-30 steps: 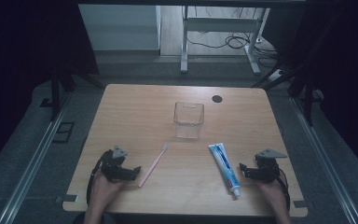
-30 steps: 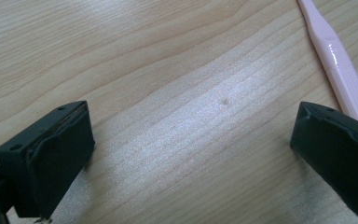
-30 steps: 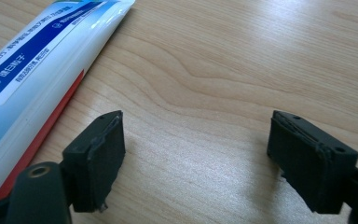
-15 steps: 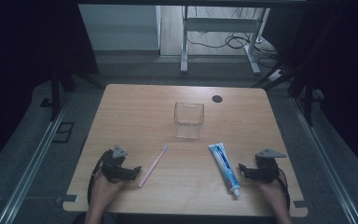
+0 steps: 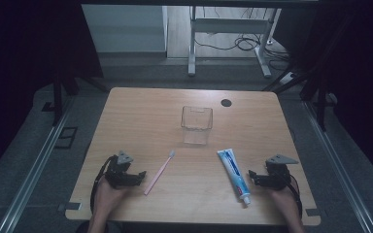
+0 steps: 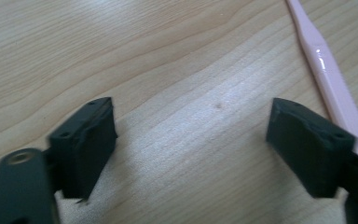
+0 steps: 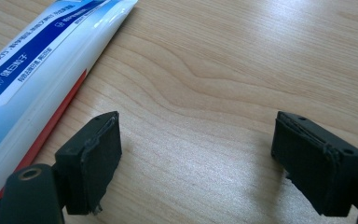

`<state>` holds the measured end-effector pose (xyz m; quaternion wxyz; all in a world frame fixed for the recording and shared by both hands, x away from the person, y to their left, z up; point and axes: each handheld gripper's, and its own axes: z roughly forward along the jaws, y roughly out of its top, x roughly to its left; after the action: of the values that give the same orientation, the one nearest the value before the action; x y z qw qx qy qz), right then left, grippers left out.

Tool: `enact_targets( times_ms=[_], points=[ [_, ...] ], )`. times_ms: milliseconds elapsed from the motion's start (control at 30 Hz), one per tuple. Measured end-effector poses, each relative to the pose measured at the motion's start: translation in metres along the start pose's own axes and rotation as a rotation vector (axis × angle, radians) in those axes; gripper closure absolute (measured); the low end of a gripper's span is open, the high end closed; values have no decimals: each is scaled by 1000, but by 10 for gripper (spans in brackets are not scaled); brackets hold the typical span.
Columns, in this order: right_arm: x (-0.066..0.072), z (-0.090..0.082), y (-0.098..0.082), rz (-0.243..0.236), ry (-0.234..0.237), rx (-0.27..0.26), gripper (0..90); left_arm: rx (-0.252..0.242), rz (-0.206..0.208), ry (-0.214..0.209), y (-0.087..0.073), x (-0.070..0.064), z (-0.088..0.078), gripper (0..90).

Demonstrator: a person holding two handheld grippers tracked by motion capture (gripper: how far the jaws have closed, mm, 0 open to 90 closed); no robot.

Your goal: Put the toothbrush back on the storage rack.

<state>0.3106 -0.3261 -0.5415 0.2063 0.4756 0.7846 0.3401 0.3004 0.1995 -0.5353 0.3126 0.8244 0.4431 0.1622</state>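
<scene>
Pink toothbrush [image 5: 159, 171] and toothpaste tube [image 5: 233, 174] lie flat — clear cup [image 5: 196, 125] upright beyond.

A light wooden table [image 5: 141, 116] with visible grain carries a few things. A clear plastic cup [image 5: 196, 124] stands upright near the middle. Nearer the front edge, a pink toothbrush [image 5: 159, 172] lies slanted to the left of the cup, and a white and blue toothpaste tube [image 5: 233, 168] lies to the right, well apart from the brush. A small dark round hole [image 5: 226, 102] marks the far side of the tabletop.

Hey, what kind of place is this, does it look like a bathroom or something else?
Probably a lab or recording workspace, not a bathroom: a bare wooden table, dark curtains around it, and loose cables on the floor behind.
</scene>
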Motion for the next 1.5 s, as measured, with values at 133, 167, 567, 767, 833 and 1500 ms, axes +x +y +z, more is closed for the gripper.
enact_targets(
  times_ms=[133, 167, 567, 767, 833, 1500],
  points=[
    [0, 0, 0, 0, 1, 0, 151, -17, 2, -35, 5, -4, -5, 404],
    [0, 0, 0, 0, 1, 0, 151, -27, 4, -59, 8, -8, -8, 441],
    [0, 0, 0, 2, 2, 1, 150, 2, 35, -132, 23, -32, -11, 885],
    [0, 0, 0, 2, 4, 2, 148, 42, 83, -185, 28, -51, -4, 895],
    [0, 0, 1, 0, 4, 2, 147, 47, 88, -186, 28, -54, -3, 896],
    [0, 0, 1, 0, 5, 2, 147, 120, 124, -173, 24, -57, 5, 878]
  ],
)
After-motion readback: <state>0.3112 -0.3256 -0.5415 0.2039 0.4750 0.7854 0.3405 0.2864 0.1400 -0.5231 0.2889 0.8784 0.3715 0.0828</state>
